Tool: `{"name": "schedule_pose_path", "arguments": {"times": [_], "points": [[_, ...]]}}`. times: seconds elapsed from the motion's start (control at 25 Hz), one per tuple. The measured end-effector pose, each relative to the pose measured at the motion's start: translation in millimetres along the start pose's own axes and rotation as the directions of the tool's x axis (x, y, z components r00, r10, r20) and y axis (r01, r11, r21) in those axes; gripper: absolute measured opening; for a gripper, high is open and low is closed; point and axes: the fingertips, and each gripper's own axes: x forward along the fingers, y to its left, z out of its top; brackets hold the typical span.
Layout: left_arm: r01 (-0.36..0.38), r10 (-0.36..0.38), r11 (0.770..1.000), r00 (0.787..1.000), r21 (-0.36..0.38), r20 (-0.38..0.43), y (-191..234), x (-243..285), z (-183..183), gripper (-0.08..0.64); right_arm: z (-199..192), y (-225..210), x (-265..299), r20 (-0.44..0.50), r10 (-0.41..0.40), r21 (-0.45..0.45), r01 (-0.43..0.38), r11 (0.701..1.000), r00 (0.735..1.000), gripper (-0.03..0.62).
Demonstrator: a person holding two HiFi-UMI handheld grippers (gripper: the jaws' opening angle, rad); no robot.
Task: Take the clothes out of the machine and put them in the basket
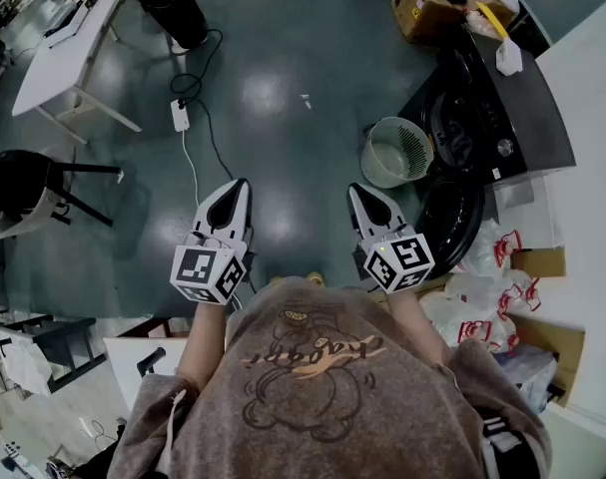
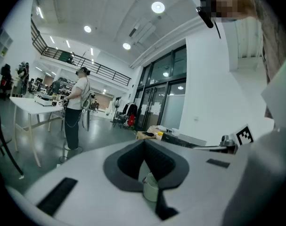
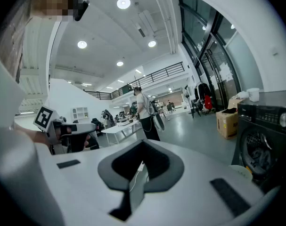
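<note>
Head view, left claw [image 1: 241,186] and right claw [image 1: 354,190] held level over the floor [image 1: 283,88], basket [image 1: 414,146] on the floor beside the open washing machine [image 1: 512,98], left gripper view, claw closed, empty, right gripper view, claw closed, empty, machine at right.

surface: floor [image 1: 312,48] | on it: basket [image 1: 414,140], power strip [image 1: 180,116], cardboard box [image 1: 412,13]

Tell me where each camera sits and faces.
Head view: on the head, looking steeply down at floor; shows shirt, forearms, left gripper and right gripper.
Left gripper view: on that gripper, looking across the hall; shut jaws show.
Right gripper view: on that gripper, across the hall, washing machine at right; shut jaws show.
Shared: head and right gripper views both show it.
</note>
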Motion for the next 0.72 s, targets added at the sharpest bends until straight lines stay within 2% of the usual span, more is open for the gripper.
{"name": "schedule_pose_path", "arguments": {"times": [0.2, 0.4, 0.72], "points": [[0.021, -0.021, 1.000, 1.000, 0.006, -0.001, 2, -4, 3, 0.006, 3, 11, 5, 0.008, -0.005, -0.014, 0.005, 1.000, 1.000, -0.003], [0.048, -0.047, 0.999, 0.999, 0.016, -0.021, 7, -16, 0, 0.006, 0, 22, 5, 0.024, -0.032, 0.012, 0.032, 0.999, 0.999, -0.003], [0.081, -0.080, 0.996, 0.997, 0.029, -0.017, 17, -29, -8, 0.006, -22, 35, 3, -0.006, -0.058, 0.006, 0.058, 0.998, 0.998, -0.003]]}}
